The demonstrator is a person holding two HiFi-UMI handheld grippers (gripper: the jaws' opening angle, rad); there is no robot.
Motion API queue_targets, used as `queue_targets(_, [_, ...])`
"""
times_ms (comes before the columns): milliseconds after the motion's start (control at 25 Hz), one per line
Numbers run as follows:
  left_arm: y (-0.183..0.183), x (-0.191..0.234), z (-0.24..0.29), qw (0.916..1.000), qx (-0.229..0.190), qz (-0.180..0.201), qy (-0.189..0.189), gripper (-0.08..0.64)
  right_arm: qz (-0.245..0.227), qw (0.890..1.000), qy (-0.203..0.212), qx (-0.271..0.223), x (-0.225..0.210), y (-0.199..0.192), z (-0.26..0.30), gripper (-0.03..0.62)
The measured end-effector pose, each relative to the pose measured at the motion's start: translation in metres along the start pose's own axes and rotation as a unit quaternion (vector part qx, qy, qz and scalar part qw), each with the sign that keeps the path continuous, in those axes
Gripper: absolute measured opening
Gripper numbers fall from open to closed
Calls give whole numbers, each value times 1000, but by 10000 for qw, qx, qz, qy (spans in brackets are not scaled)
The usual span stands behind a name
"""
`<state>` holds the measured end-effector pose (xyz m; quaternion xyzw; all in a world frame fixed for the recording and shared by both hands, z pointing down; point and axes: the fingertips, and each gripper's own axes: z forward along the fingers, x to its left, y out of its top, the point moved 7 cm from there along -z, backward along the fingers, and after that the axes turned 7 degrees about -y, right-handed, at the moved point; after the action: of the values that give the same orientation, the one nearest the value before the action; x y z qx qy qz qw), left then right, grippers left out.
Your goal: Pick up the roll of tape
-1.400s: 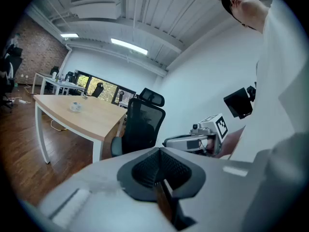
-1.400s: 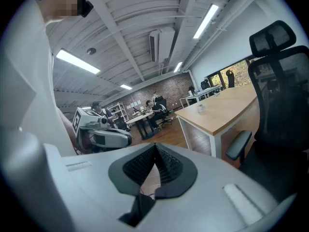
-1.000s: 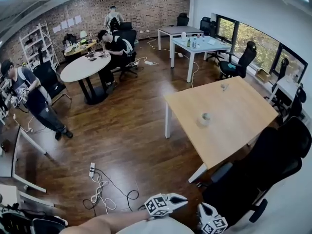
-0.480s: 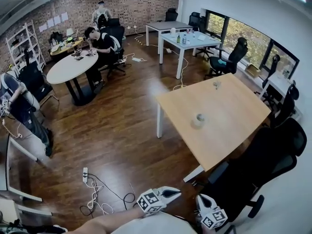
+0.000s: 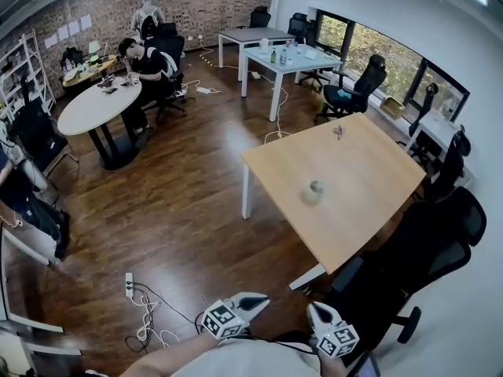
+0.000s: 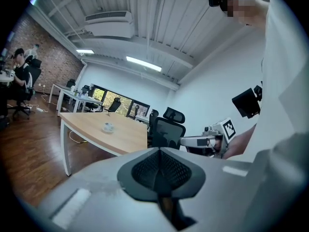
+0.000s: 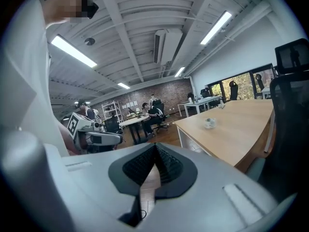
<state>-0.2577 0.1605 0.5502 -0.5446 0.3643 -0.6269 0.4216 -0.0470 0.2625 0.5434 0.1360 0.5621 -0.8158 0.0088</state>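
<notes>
A pale roll of tape lies flat near the middle of the light wooden table. It shows small and far off in the left gripper view and in the right gripper view. Both grippers are held low at the bottom of the head view, well short of the table. My left gripper is shut with nothing in it, its pads pressed together. My right gripper also has its fingertips meeting and holds nothing.
A black office chair stands between me and the table's near side. A power strip with cables lies on the wood floor at the left. People sit at a round white table. White desks stand at the back.
The head view has shifted, so the table and tape now sit further left and higher. Both grippers have drifted left in the picture and stay shut. The person at the left has slid to the edge.
</notes>
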Motion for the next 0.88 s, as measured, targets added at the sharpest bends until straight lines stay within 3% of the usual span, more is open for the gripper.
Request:
queue_targets(560, [-10, 32, 9, 9983, 262, -287, 436, 5, -300, 9954, 839, 358, 4, 2, 66, 8])
queue_targets(880, [25, 77, 53, 9969, 362, -152, 685, 6, -273, 9920, 1190, 311, -45, 38, 117, 8])
